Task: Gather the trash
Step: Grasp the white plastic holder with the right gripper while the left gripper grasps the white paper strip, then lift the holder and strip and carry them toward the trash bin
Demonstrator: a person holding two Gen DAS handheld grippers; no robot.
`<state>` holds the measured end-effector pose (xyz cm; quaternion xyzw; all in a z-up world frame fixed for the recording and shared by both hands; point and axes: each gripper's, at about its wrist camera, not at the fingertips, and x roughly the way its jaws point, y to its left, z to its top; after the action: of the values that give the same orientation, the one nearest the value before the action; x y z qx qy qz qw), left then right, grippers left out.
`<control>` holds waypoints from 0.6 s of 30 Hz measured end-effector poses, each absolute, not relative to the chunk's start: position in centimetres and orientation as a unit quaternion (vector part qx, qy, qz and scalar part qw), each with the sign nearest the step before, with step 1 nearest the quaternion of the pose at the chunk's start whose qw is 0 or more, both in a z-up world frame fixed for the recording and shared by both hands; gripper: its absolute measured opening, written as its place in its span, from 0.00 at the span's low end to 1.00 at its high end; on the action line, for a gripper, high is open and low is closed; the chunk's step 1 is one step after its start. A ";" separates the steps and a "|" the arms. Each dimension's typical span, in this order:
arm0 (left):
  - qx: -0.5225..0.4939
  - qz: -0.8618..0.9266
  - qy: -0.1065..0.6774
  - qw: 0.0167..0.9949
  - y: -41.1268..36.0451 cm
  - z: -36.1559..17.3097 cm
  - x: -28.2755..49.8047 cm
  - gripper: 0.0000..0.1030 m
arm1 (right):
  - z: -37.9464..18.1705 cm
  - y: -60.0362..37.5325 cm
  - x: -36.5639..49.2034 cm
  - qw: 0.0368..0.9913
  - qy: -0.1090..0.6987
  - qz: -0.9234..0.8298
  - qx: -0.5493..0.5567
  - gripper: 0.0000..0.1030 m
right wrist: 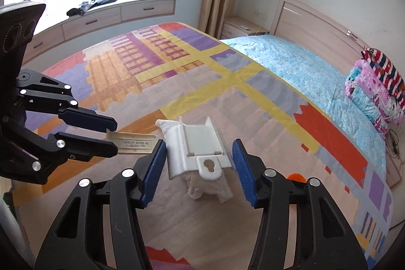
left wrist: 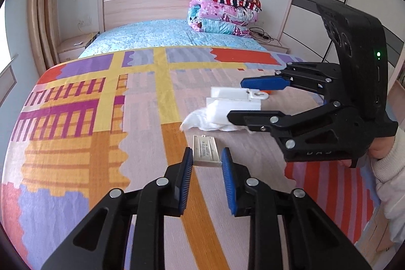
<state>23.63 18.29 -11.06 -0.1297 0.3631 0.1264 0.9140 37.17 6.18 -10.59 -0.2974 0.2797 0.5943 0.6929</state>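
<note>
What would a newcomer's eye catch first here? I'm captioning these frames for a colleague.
The bright patchwork-patterned bedspread fills both views. At its middle, the right gripper straddles a white plastic bracket lying on crumpled white tissue, pads not touching it. Just left of that, the left gripper is clamped on a thin cream printed plastic strip.

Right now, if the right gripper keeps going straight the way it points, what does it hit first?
Probably the white plastic bracket, lying between the right gripper's open fingers on crumpled tissue. The pads look apart from it, though depth is uncertain.
</note>
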 end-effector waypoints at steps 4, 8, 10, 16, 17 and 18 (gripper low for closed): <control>-0.128 0.126 0.359 0.916 17.5 -10.6 22.6 0.22 | -10.0 4.8 36.6 0.702 0.282 0.589 -0.284 0.45; -0.127 0.123 0.358 0.917 16.5 -10.2 21.7 0.22 | -9.3 3.6 35.8 0.708 0.281 0.588 -0.270 0.44; -0.127 0.123 0.358 0.917 16.1 -10.2 21.5 0.22 | -9.0 3.1 35.3 0.713 0.274 0.585 -0.273 0.43; -0.125 0.118 0.355 0.919 14.9 -9.7 20.8 0.22 | -8.8 1.7 34.8 0.720 0.284 0.576 -0.263 0.40; -0.123 0.117 0.354 0.920 14.7 -9.6 20.8 0.22 | -8.8 1.6 34.8 0.720 0.286 0.575 -0.261 0.40; -0.123 0.116 0.353 0.920 14.5 -9.5 20.7 0.22 | -8.9 1.4 34.7 0.719 0.289 0.575 -0.260 0.40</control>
<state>20.72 14.53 -9.47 -0.1228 0.3527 0.1164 0.9203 34.70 1.40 -8.92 -0.2601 0.2891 0.5755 0.7194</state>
